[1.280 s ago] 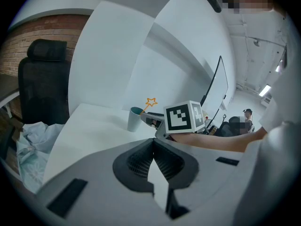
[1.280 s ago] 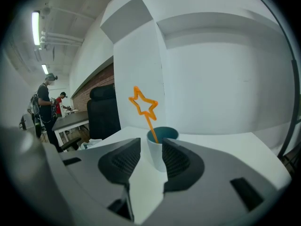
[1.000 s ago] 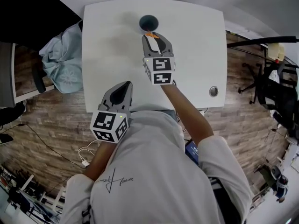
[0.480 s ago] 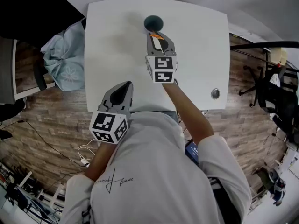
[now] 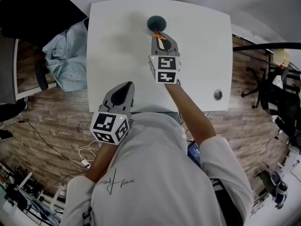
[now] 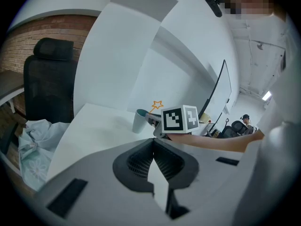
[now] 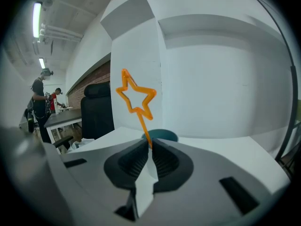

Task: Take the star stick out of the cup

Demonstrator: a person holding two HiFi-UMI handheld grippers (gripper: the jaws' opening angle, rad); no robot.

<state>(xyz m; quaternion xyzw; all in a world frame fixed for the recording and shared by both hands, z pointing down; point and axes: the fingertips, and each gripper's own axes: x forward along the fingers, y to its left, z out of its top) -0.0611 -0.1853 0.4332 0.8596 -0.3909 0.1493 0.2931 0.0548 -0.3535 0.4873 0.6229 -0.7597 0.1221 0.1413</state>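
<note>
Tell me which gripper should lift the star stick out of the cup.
Right. The right gripper has just been closing its jaws and now pinches the star stick above the cup. The left gripper, shut and empty, sits back at the table's near edge.

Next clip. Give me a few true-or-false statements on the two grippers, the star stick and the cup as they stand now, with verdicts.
1. The right gripper has its jaws wide apart. False: they have just been closing and now pinch the star stick by its stem.
2. The star stick is orange. True.
3. The cup lies tipped over on the table. False: it stands upright.
4. The left gripper holds nothing, its jaws together. True.
5. The left gripper is right beside the cup. False: it is at the table's near edge, well apart from the cup.
</note>
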